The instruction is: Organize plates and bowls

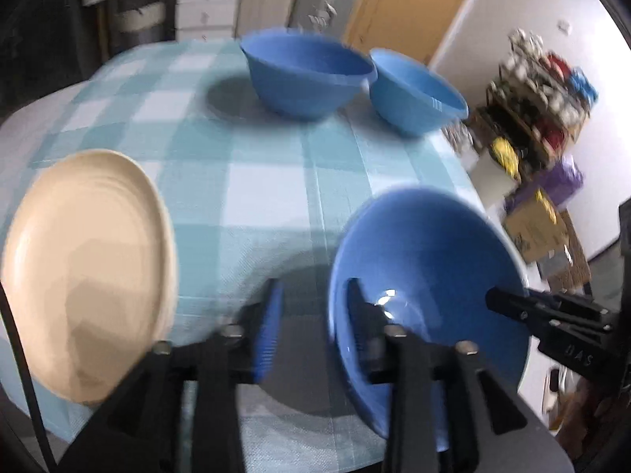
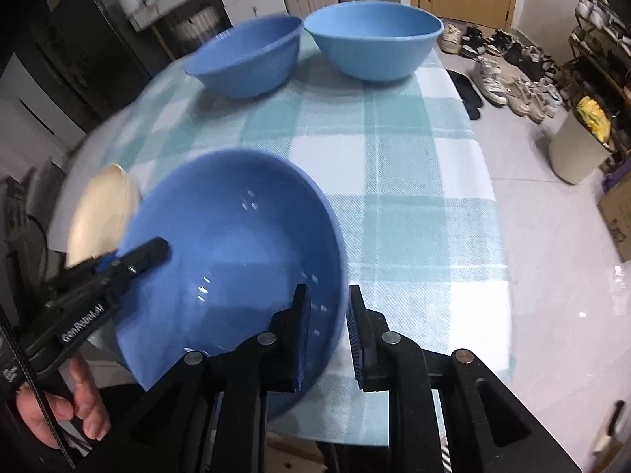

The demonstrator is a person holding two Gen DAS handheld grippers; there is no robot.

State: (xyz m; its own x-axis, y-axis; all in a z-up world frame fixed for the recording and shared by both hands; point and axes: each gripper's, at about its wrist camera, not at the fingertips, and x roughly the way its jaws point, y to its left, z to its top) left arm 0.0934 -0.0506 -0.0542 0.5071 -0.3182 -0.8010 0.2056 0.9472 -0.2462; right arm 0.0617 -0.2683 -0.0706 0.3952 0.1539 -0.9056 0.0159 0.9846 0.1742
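While your left fingers (image 1: 311, 323) and right fingers (image 2: 327, 327) straddle the near blue bowl's (image 2: 236, 244) rim, parted without gripping, it rests on the worktop (image 2: 394, 197). You seem to be releasing it; next, fetch the two far bowls (image 2: 311, 51) beyond it for nesting.

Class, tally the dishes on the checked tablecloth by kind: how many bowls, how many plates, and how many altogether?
Blue bowls: 3 (near bowl, far left bowl, far right bowl)
Cream plates: 1 (plate)
Total: 4

near bowl (image 2: 236, 260): glossy, smooth | tablecloth (image 2: 394, 181): woven cloth, matt
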